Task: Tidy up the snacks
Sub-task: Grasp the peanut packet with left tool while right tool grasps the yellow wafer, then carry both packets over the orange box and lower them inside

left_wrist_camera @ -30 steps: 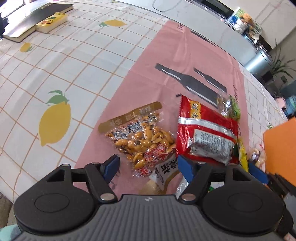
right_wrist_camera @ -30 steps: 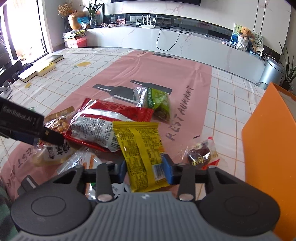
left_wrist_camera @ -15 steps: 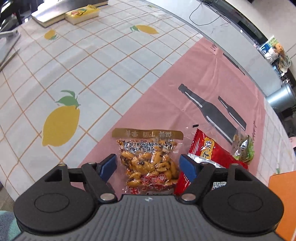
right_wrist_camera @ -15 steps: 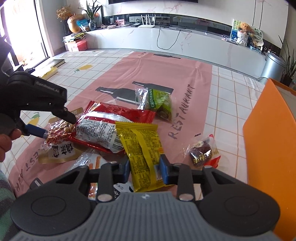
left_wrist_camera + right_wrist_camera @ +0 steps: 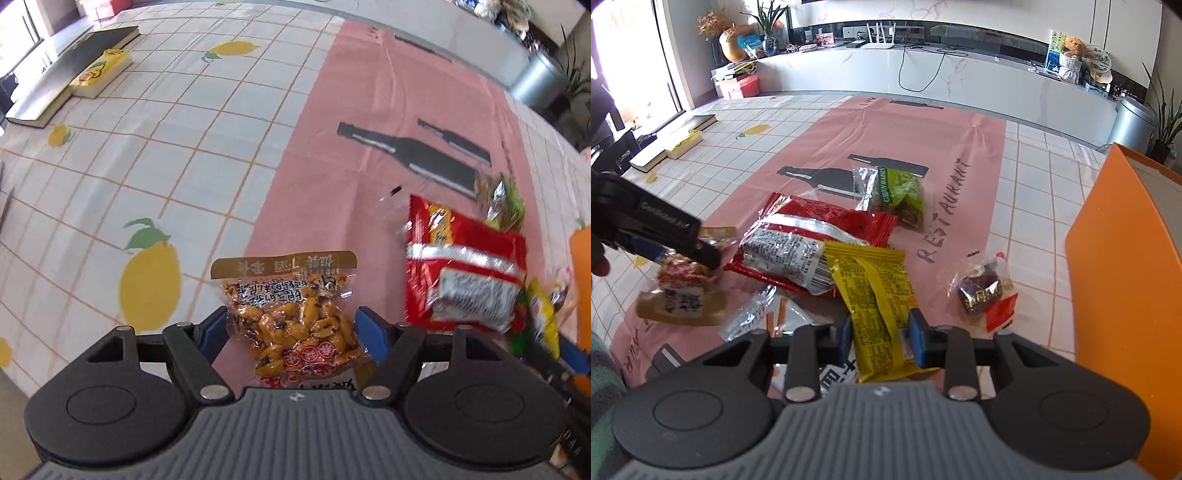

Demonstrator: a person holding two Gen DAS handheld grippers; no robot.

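Left gripper point(image 5: 291, 326) straddles peanut packet point(image 5: 295, 321) (unclamped); right gripper point(image 5: 880, 338) pinches yellow packet point(image 5: 877, 295).

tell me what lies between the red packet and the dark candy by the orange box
In the right wrist view, the yellow packet lies between the red packet and the dark candy.

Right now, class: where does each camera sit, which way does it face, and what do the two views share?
Left wrist: rides the left hand-held gripper, looking down its fingers at the peanut bag between them.
Right wrist: rides the right hand-held gripper, looking across the table over the yellow packet; the left hand-held gripper shows at its left.
Shared: red packet, peanut bag, orange box.
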